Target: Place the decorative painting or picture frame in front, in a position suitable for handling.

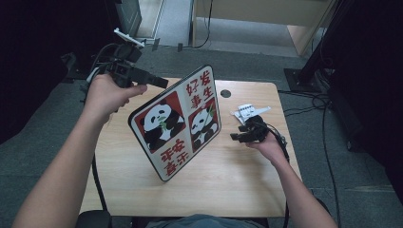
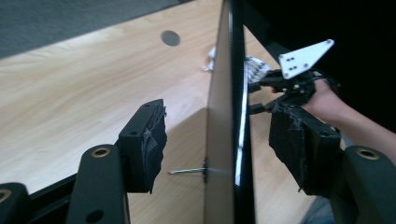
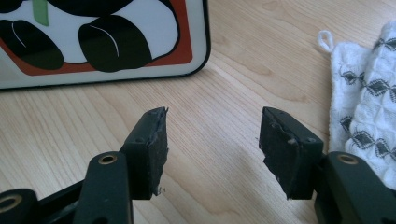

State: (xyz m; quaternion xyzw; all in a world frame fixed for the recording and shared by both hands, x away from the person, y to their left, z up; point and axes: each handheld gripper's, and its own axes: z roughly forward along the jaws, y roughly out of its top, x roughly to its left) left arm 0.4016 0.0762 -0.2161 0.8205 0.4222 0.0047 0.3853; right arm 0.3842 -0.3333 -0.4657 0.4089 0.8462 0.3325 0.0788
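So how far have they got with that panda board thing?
Done: the flat panda-printed board is tipped up on its lower edge on the wooden table. In hand: the left gripper straddles its top edge, jaws apart, not clamped. Left: the open right gripper has yet to take the white patterned cloth beside it, probably for wiping.

The only writing I can read is on the panda board (image 1: 177,122) I hold up on edge on the table (image 1: 228,180). Red Chinese characters in its upper right panel read 好发事生, and red characters in its lower left panel read 平安喜乐. The other two panels carry panda pictures on red, with no lettering.
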